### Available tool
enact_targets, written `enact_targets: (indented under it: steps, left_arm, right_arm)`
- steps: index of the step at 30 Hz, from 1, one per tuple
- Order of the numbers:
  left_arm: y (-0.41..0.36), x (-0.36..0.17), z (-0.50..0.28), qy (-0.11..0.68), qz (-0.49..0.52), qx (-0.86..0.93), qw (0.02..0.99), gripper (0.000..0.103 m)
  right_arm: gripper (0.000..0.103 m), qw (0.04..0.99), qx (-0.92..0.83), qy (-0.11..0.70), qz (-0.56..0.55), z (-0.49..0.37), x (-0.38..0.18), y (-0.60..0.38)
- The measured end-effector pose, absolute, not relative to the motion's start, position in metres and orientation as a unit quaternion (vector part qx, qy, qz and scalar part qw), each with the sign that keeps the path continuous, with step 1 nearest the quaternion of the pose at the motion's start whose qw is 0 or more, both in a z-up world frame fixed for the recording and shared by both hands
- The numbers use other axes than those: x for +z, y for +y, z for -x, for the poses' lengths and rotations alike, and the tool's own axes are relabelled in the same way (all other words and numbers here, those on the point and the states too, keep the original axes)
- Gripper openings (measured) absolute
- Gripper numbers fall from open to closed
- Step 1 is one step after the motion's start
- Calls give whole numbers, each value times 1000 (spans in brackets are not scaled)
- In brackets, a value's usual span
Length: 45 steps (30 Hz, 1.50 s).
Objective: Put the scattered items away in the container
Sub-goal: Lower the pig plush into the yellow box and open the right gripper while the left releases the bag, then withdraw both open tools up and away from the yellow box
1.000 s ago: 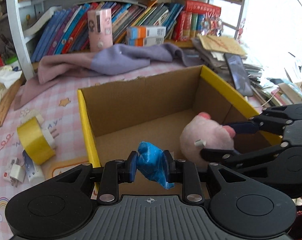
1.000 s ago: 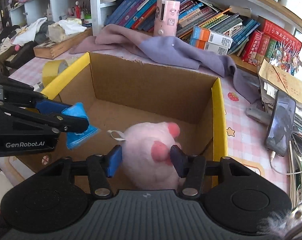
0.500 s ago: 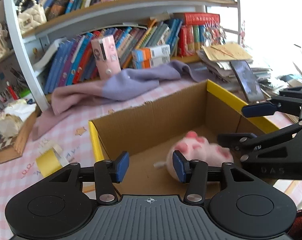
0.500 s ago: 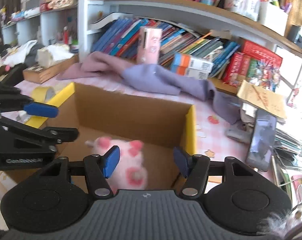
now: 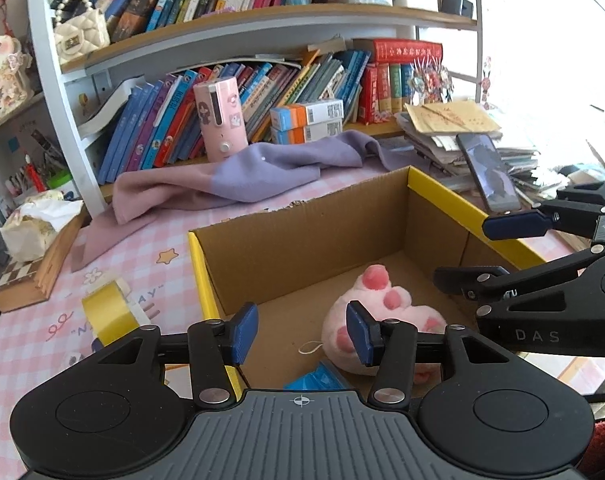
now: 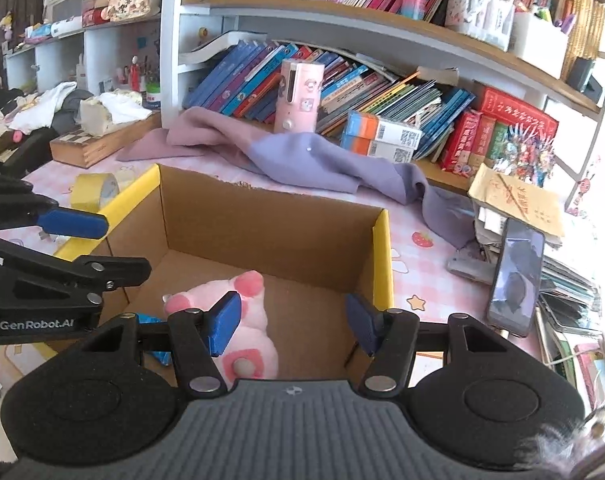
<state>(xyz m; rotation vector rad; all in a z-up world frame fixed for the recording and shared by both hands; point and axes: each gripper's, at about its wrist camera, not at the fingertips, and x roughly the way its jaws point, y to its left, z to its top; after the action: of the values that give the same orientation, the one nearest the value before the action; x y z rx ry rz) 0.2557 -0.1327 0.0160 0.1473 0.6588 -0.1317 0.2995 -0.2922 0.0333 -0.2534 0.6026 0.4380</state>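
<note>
1. Left gripper (image 5: 302,334) is held tilted down over the near edge of the cardboard box (image 5: 302,232); jaws stand apart, nothing gripped between the pads.
2. Right gripper (image 6: 292,326) is angled down the same way above the box (image 6: 262,220), jaws likewise parted and empty.
3. Each gripper is seen side-on in the other's view: the right one at the right edge of the left view, the left one at the left edge of the right view.
4. Pink plush toy (image 5: 386,312) lies on the box floor; in the right view (image 6: 248,320) it is partly covered by a blue pad.
5. Blue packet (image 5: 318,378) lies beside the plush, mostly cut off by the gripper body; only a sliver (image 6: 158,354) is seen in the right view.
6. Yellow tape roll (image 5: 108,316) stands outside the box on the pink tablecloth (image 5: 30,344).
7. Phone (image 6: 516,276) is seen past the box's right wall.
</note>
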Motion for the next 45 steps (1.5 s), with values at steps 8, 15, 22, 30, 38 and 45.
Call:
enact_targets:
  steps: [8,15,22,30,38,45]
  left_arm:
    - [-120,29,-227,291,-70,-78,951,57]
    - [-100,33,-201,281,-65,-95,953,57]
    - [-79,30,-179,280,-51,-114,952,58]
    - [-40,20,-141,294,-26,-111,949,58]
    - [4,15,-96,310,-11,-94,946,58]
    - [34,17,-60,309,-15,-91,947,58]
  right_arm:
    - [57,937,186,272,116,-264,47,-287]
    - [57,943,162,267,114,-234,56,-274]
    - [57,947,142,262,123,-202,60,-256]
    - [57,944,125,281,120,-167,54,-227]
    - [56,936,133,305,117,-121,43,-188]
    - [56,935,145,303,114,-76,42,-158]
